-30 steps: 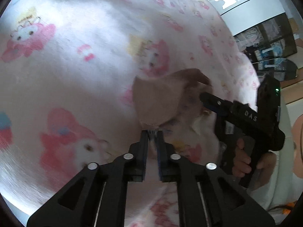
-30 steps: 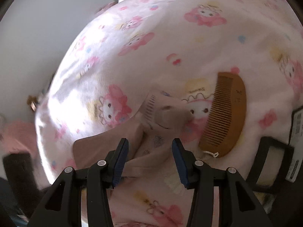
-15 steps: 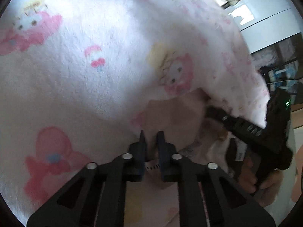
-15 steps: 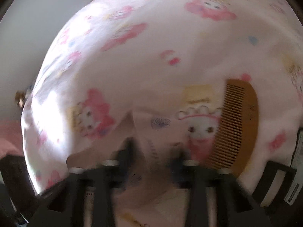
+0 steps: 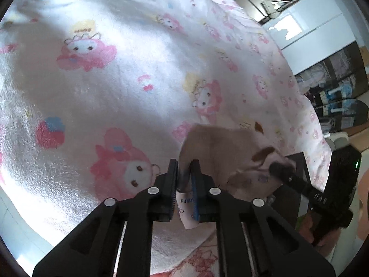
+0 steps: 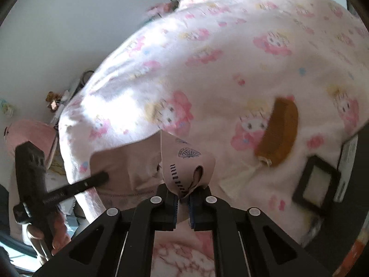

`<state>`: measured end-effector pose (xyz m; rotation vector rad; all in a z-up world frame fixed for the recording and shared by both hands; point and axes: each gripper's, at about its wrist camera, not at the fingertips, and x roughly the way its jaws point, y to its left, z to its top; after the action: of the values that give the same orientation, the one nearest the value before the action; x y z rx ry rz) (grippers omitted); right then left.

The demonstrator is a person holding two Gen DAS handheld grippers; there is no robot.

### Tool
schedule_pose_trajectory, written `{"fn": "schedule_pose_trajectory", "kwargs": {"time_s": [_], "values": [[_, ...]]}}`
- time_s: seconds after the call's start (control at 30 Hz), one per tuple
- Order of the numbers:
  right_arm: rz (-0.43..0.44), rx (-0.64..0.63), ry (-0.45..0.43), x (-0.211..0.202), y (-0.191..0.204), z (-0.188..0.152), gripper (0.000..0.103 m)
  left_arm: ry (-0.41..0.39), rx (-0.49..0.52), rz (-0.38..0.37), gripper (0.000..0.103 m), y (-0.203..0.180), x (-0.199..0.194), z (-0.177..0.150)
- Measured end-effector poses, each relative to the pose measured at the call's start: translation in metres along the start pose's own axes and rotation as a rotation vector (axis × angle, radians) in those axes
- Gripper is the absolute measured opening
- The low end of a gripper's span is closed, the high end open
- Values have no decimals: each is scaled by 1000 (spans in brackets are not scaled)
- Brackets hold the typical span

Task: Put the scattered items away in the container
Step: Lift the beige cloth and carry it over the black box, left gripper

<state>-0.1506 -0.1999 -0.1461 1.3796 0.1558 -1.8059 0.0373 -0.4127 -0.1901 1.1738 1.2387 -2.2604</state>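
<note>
Now both grippers clamped on pouch (image 6: 184,161): left gripper (image 5: 183,180) pinches one edge, right gripper (image 6: 183,198) the other, above blanket (image 5: 115,69). Comb (image 6: 280,131) lies on blanket nearby.

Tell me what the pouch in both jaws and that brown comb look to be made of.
The pouch looks like thin, matte printed fabric: it folds and sags limply where the right gripper and left gripper pinch it. The comb looks like wood, rigid and evenly golden-brown with a dull finish, though blur leaves plastic possible.
</note>
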Motion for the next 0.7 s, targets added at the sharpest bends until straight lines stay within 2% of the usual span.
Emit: {"fn": "schedule_pose_trajectory", "kwargs": {"time_s": [0.07, 0.13, 0.2, 0.27, 0.33, 0.4, 0.43, 0.47, 0.5, 0.53, 0.57, 0.63, 0.7], "values": [[-52, 11, 56, 21, -13, -7, 7, 30, -27, 27, 19, 9, 10, -1], [-95, 43, 109, 33, -22, -12, 8, 61, -35, 18, 24, 12, 21, -4], [-101, 60, 115, 36, -29, -13, 10, 86, -42, 35, 25, 14, 33, -6], [-107, 53, 100, 37, -32, -13, 22, 87, -22, 40, 29, 10, 40, -1], [-116, 44, 94, 40, -34, -13, 54, 78, -21, 18, 37, 7, 48, 7], [-88, 40, 94, 50, -39, -12, 57, 89, -19, 39, 36, 6, 60, 12], [-82, 50, 106, 56, -42, -12, 57, 113, -19, 71, 35, 3, 71, 14], [-91, 60, 123, 57, -43, -13, 57, 121, -13, 79, 30, 1, 74, 14], [-102, 67, 141, 63, -46, -14, 49, 121, -5, 85, 23, -3, 77, 13], [-91, 72, 138, 64, -47, -14, 30, 119, -2, 78, 18, -7, 77, 11], [-71, 79, 134, 63, -47, -15, 23, 121, -2, 56, 7, -10, 75, 10], [-23, 85, 99, 49, -45, -17, 15, 111, 12, 1, 5, -20, 65, 8], [-28, 62, 56, 32, -40, -18, 12, 80, 67, -27, 4, -35, 54, 6]]}}
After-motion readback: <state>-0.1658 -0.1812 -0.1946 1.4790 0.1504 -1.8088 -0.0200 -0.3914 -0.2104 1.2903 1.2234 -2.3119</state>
